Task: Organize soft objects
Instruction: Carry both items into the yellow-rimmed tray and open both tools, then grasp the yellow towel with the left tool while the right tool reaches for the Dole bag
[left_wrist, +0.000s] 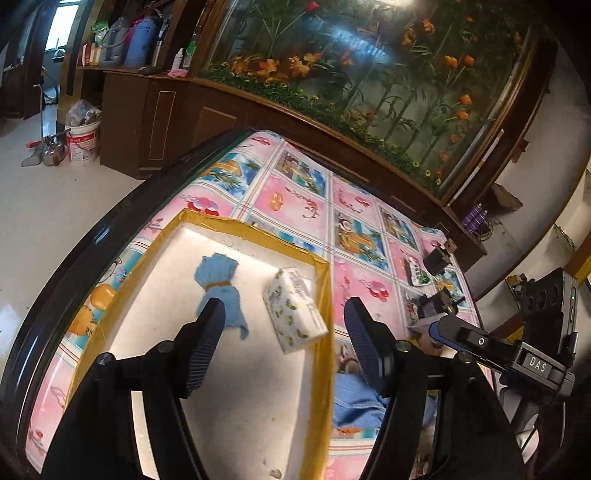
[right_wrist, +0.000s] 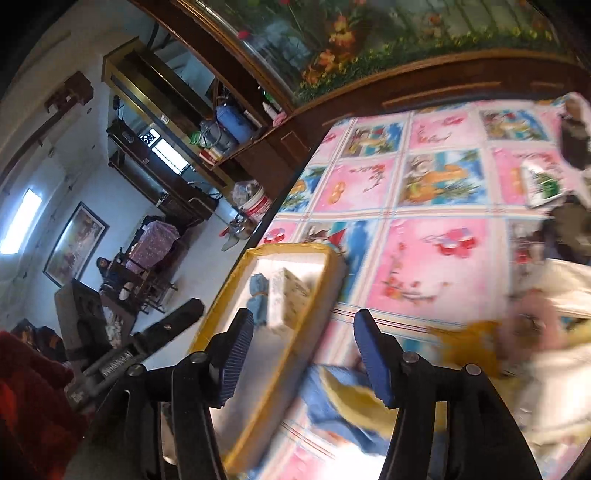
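A white tray with a yellow taped rim (left_wrist: 325, 288) (right_wrist: 221, 317) lies on a pink patterned tablecloth. Inside it lie a blue fluffy cloth (left_wrist: 221, 288) (right_wrist: 258, 291) and a white tissue pack with a lemon print (left_wrist: 295, 314) (right_wrist: 286, 295). My left gripper (left_wrist: 282, 314) hangs open over the tray, nothing between its fingers. My right gripper (right_wrist: 303, 332) is open above the tray's right rim. A blue and yellow soft thing (left_wrist: 354, 402) (right_wrist: 347, 398) lies on the cloth just right of the tray. A blurred white and pink soft thing (right_wrist: 546, 332) sits further right.
A green and white packet (left_wrist: 417, 275) (right_wrist: 541, 184) and dark small objects (right_wrist: 576, 136) lie at the far right of the table. A wooden cabinet with a planted glass tank (left_wrist: 369, 74) runs behind. A person (right_wrist: 105, 267) sits far off across the room.
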